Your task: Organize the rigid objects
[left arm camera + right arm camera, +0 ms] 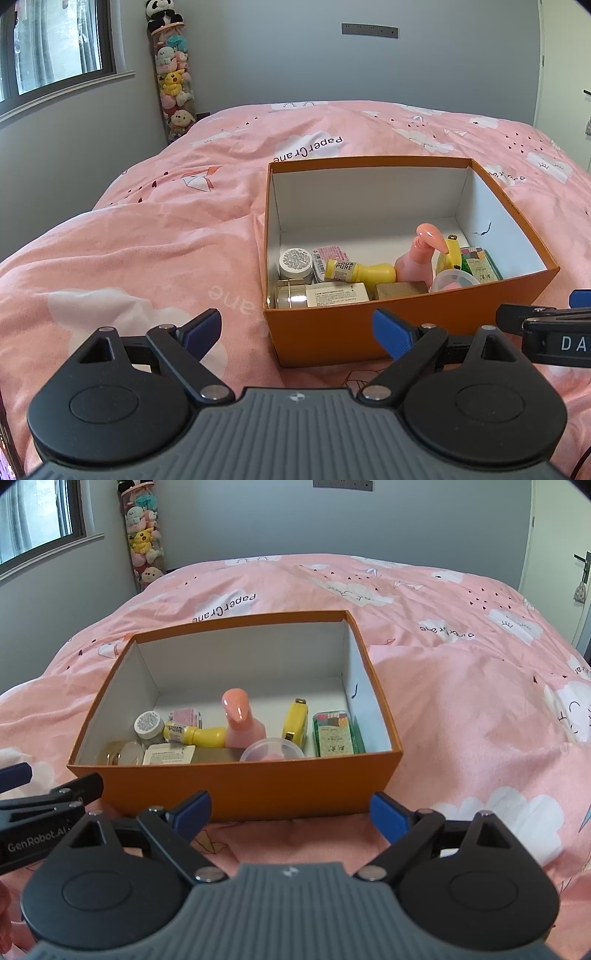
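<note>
On the pink bedspread [129, 258], 2 grippers are held before an orange box [236, 786] of small items.

Left gripper [297, 332] and right gripper [290, 810] are spread wide, empty; sorting seems finished or paused, and any next pick needs reaching inside.

One orange box [236, 786] holds roughly ten small items, including two jars [149, 725] and one pump bottle [242, 723].

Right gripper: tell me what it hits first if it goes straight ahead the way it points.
Most likely the near wall of the orange box. The right gripper is open, empty and aimed at that wall, with only pink bedding between; depth is uncertain.
</note>
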Demonstrator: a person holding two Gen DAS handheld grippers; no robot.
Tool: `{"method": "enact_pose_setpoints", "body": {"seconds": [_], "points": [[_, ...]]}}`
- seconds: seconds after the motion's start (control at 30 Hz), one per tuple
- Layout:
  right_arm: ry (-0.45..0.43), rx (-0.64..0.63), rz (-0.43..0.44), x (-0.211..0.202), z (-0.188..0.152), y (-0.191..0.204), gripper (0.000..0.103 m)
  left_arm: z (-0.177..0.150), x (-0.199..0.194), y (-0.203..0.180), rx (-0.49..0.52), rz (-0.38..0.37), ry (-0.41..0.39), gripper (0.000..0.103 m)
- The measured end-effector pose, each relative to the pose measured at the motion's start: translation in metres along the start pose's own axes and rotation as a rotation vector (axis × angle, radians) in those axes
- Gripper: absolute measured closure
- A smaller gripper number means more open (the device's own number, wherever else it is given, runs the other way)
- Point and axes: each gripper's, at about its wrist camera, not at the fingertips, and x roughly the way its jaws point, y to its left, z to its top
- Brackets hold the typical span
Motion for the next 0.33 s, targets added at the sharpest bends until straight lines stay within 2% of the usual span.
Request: {"method": "enact_pose_setpoints", "body": {"seconds": [0.33], "points": [[0.006, 0.003, -0.003, 0.0013, 0.0000, -0.0006, 0.011, -0.0002, -0.0016, -0.0002, 0.004, -0.013, -0.005, 0.000]]}}
